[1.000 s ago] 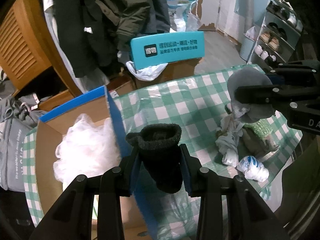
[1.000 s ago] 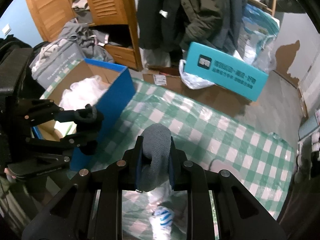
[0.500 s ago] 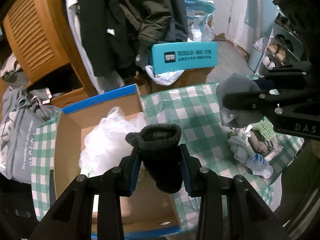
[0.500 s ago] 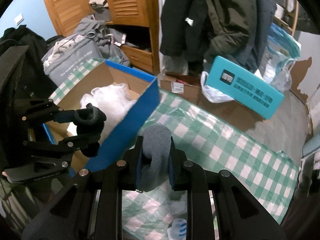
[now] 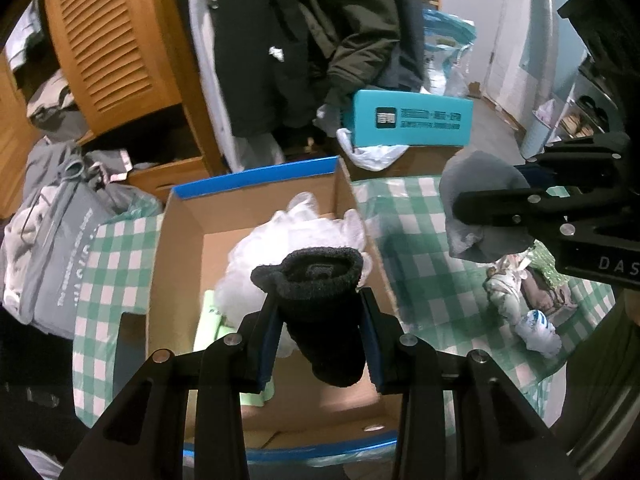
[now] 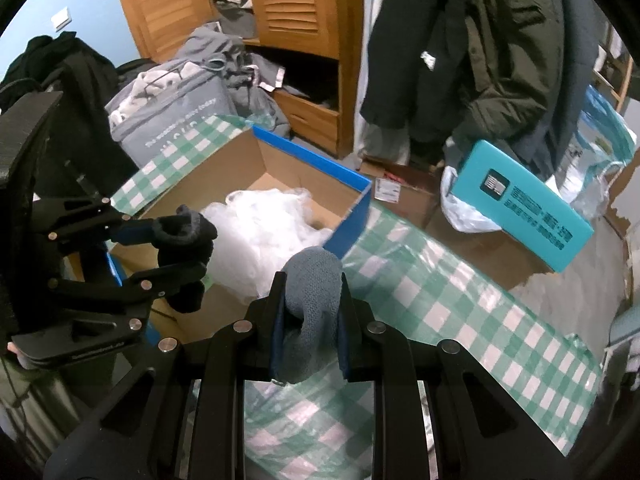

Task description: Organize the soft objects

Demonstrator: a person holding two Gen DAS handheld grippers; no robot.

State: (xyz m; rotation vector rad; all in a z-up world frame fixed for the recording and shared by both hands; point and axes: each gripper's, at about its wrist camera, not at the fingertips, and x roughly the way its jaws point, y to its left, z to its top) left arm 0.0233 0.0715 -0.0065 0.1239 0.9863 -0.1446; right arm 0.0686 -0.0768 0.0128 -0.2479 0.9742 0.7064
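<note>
Above the cardboard box [image 5: 188,248], both jaws pinch socks; the grey sock [image 6: 314,308], beyond the wall, may drop outside.

black sock [image 5: 322,312]: knit, cuff up, frame centre, over open cardboard box [image 5: 182,256] | grey sock [image 5: 478,208]: folded, right of frame, above checked cloth

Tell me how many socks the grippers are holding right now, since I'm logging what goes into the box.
2. A black sock is clamped in the left gripper over the cardboard box; a grey sock is clamped in the right gripper beside it.
</note>
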